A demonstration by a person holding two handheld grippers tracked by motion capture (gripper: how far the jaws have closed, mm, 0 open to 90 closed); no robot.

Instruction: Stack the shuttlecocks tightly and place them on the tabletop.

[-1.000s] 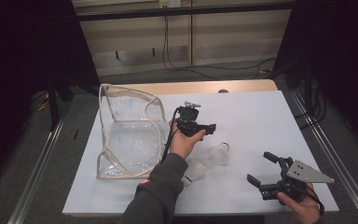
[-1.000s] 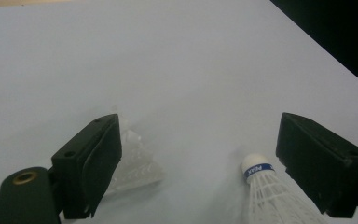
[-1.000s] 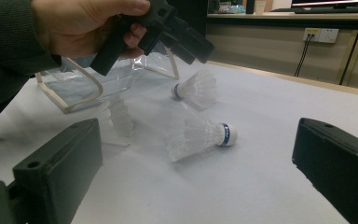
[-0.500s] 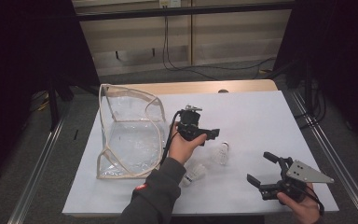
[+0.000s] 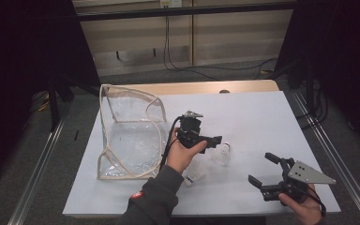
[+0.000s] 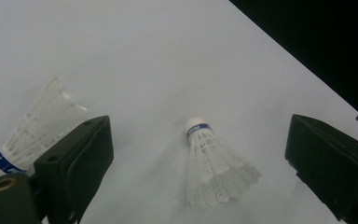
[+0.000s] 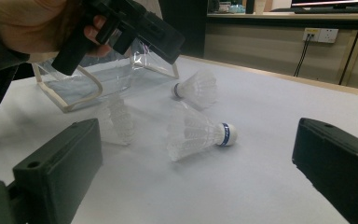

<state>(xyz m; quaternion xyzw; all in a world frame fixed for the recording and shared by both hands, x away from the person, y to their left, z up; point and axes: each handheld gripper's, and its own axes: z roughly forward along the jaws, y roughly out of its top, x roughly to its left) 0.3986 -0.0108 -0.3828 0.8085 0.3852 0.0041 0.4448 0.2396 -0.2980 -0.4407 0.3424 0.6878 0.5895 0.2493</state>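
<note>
Left tongs (image 6: 196,154) (just opening, nothing gripped) hover above a shuttlecock (image 6: 212,170)

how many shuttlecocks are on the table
3. One white feathered shuttlecock lies nearest the right hand-held gripper, one beyond it under the left hand-held gripper, one stands beside the clear plastic pouch.

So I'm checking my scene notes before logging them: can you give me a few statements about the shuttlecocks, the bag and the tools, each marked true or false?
1. The left tool has open jaws with nothing between them. True.
2. A shuttlecock lies on its side on the white table. True.
3. The clear bag sits by the right tool. False: it is on the table's left side, beside the left tool.
4. The right tool grips a shuttlecock. False: its jaws are open and empty.
</note>
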